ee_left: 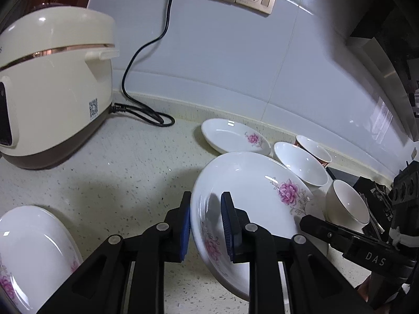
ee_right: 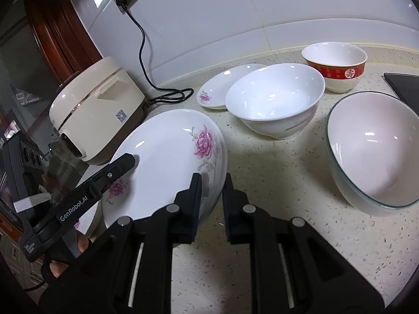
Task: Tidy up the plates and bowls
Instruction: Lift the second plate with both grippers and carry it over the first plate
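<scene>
A large white plate with pink flowers (ee_left: 262, 191) (ee_right: 162, 162) is held tilted above the speckled counter. My left gripper (ee_left: 206, 196) is shut on its near rim. My right gripper (ee_right: 212, 180) is shut on the opposite rim. Each wrist view shows one of the other gripper's fingers (ee_left: 314, 225) (ee_right: 123, 164) lying across the plate. A second flowered plate (ee_left: 31, 248) rests on the counter at lower left. A smaller flowered plate (ee_left: 235, 136) (ee_right: 227, 83) lies by the wall.
A white bowl (ee_right: 275, 99), a red-banded bowl (ee_right: 337, 65) and a glass-rimmed bowl (ee_right: 374, 151) stand to the right. A cream rice cooker (ee_left: 52, 83) with a black cord (ee_left: 141, 112) sits at the left. A black cooktop edge (ee_right: 403, 83) is at far right.
</scene>
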`<state>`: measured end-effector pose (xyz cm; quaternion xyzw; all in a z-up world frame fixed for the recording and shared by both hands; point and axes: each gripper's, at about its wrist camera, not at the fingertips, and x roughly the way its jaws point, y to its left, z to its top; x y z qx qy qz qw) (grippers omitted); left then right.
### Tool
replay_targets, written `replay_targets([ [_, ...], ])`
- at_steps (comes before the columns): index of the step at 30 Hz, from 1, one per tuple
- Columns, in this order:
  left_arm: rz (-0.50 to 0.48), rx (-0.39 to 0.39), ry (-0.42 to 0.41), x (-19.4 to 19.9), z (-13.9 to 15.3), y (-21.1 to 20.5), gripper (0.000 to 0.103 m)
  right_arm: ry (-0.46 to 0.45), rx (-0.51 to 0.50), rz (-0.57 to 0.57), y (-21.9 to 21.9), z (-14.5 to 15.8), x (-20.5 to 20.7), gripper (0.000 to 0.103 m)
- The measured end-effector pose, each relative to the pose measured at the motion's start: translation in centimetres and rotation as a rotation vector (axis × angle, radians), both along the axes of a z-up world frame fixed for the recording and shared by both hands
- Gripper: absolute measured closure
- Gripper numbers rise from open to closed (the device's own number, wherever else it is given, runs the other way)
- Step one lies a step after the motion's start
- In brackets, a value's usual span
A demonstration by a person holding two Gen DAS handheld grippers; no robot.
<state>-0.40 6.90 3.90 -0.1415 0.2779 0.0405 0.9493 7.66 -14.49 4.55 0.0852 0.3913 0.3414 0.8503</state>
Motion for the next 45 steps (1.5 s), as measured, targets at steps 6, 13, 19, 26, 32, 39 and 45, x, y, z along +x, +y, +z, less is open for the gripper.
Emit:
replay_targets([
  [6, 0.008, -0.024, -0.018, -0.9, 0.2, 0.7, 0.081, -0.005, 0.053, 0.018, -0.3, 0.4, -0.3, 0.084],
  [13, 0.083, -0.033, -0.035, -3.7, 0.7, 1.9, 0.081, -0.07, 0.092, 0.117, 0.9, 1.6, -2.0, 0.084],
  [19, 0.143, -0.065, -0.035, -5.9, 0.9, 3.5, 0.08, -0.103, 0.078, 0.197, 2.8, 1.7, -3.3, 0.084],
  [26, 0.172, -0.032, -0.056, -7.4, 2.0, 3.8, 0.079, -0.055, 0.102, 0.234, 3.9, 0.9, -3.0, 0.084],
  [32, 0.205, -0.06, -0.036, -9.0, 1.8, 5.8, 0.079, -0.03, 0.162, 0.276, 5.1, 1.1, -3.8, 0.084],
  [39, 0.257, -0.098, -0.039, -11.0, 1.7, 8.9, 0.079, -0.032, 0.146, 0.337, 8.7, 1.4, -5.0, 0.084],
  [45, 0.315, -0.106, -0.047, -12.9, 2.0, 11.6, 0.077, -0.057, 0.147, 0.398, 12.5, 2.6, -5.7, 0.084],
])
